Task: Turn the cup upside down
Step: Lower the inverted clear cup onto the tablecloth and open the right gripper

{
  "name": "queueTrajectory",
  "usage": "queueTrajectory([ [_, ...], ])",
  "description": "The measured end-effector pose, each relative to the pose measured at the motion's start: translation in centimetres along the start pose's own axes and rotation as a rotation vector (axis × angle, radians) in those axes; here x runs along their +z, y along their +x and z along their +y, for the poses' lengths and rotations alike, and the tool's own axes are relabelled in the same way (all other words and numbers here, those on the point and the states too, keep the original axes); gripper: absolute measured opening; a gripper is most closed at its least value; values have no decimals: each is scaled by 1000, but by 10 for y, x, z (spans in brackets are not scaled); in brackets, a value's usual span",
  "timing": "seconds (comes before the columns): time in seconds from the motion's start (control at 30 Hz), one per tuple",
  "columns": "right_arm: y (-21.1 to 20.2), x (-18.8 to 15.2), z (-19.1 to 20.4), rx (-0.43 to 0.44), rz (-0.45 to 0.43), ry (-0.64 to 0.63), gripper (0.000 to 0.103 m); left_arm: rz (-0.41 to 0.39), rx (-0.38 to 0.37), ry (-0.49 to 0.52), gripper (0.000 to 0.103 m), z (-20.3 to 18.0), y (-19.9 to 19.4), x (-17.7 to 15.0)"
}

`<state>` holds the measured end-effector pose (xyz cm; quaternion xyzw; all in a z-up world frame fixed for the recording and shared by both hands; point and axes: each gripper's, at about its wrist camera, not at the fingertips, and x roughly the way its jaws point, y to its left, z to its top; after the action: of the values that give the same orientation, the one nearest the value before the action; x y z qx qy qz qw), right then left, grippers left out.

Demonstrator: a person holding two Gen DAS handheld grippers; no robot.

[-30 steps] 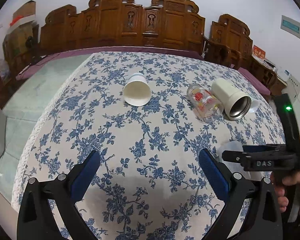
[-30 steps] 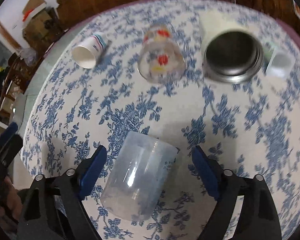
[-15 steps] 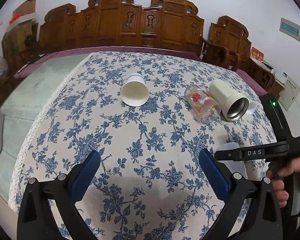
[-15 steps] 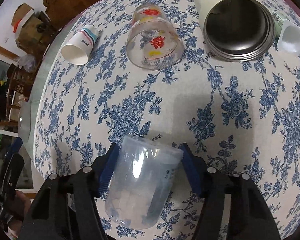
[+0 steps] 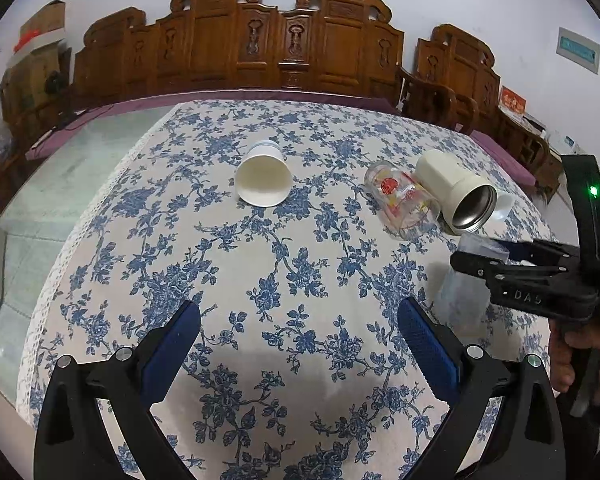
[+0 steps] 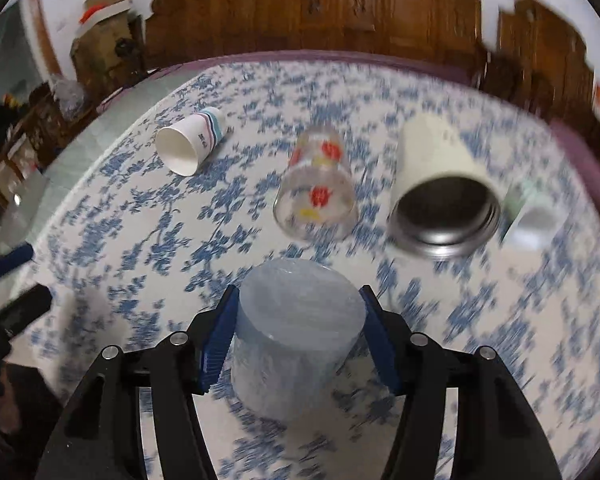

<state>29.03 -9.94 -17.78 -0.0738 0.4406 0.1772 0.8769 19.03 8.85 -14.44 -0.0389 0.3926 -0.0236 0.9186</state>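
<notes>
A translucent frosted plastic cup (image 6: pixel 296 340) stands with its closed base up, mouth toward the floral tablecloth (image 6: pixel 148 240). My right gripper (image 6: pixel 300 336) is shut on the cup's sides near the base. The cup (image 5: pixel 460 292) and my right gripper (image 5: pixel 496 256) also show at the right of the left wrist view. My left gripper (image 5: pixel 300 344) is open and empty above the near part of the tablecloth (image 5: pixel 284 288).
A paper cup (image 5: pixel 264 178) (image 6: pixel 190 146), a printed glass (image 5: pixel 402 204) (image 6: pixel 318 192), a cream steel-lined tumbler (image 5: pixel 456 192) (image 6: pixel 444 196) and a small white cup (image 6: pixel 532 220) lie on their sides farther back. Carved wooden chairs (image 5: pixel 284 40) line the far side.
My right gripper closed on the plastic cup, which lay on its side, and turned it so its base faces up. The left gripper stayed open and barely moved.
</notes>
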Motion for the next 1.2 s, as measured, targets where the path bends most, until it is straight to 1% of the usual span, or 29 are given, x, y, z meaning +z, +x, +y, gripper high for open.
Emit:
queueTrajectory([
  [0.07,0,-1,4,-24,-20,-38,62,0,0,-1,95,0,0,0],
  [0.23,0,-8,12,-38,-32,-73,62,-1,1,-1,95,0,1,0],
  [0.33,-2,-13,16,-11,-25,-63,61,0,3,0,95,0,2,-1],
  [0.5,-5,-20,22,7,-32,-52,61,-3,4,2,95,0,2,-1],
  [0.67,-10,-24,20,27,-39,-24,61,-3,5,6,95,-2,0,-1],
  [0.83,-13,-28,17,50,-42,-7,64,-4,6,9,95,-3,0,-1],
  [0.9,-13,-29,16,51,-41,-3,69,-5,6,11,95,-3,-1,-1],
  [1.13,-27,-34,11,61,-71,14,72,-12,10,18,95,-7,-5,-1],
  [1.2,-34,-36,7,62,-82,30,77,-15,15,28,95,-12,-8,-2],
])
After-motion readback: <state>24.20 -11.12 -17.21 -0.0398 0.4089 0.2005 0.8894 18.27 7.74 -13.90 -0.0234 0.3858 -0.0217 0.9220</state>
